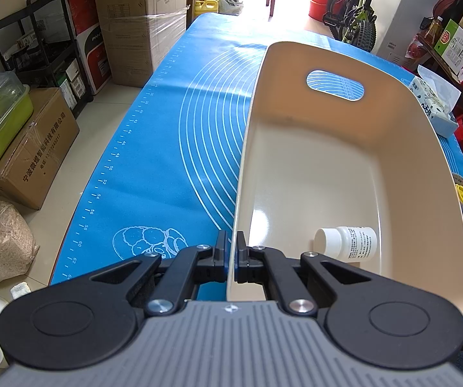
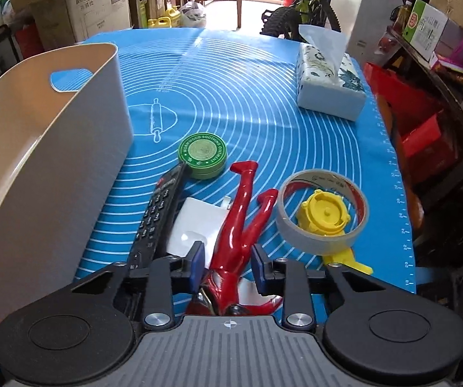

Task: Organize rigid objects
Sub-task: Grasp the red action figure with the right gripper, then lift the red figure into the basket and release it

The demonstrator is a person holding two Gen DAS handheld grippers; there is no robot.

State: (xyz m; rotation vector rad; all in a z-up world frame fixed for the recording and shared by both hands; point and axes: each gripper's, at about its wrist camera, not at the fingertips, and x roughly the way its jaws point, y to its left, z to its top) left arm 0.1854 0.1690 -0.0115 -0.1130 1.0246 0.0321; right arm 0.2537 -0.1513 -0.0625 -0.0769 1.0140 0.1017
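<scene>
While left gripper (image 1: 231, 245) pinches bin (image 1: 247, 148), right gripper (image 2: 228, 262) wide

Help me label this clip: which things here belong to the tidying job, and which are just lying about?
Job: cream bin, white bottle, red figure, remote, green tin, tape roll, yellow cap, white adapter.
Lying about: tissue pack, blue mat, bicycle, cardboard boxes.

Place: a cluttered home storage room
Evidence: stacked cardboard boxes (image 1: 141, 16) and a child's bicycle (image 1: 354, 9) beyond the table (image 1: 167, 129)
</scene>
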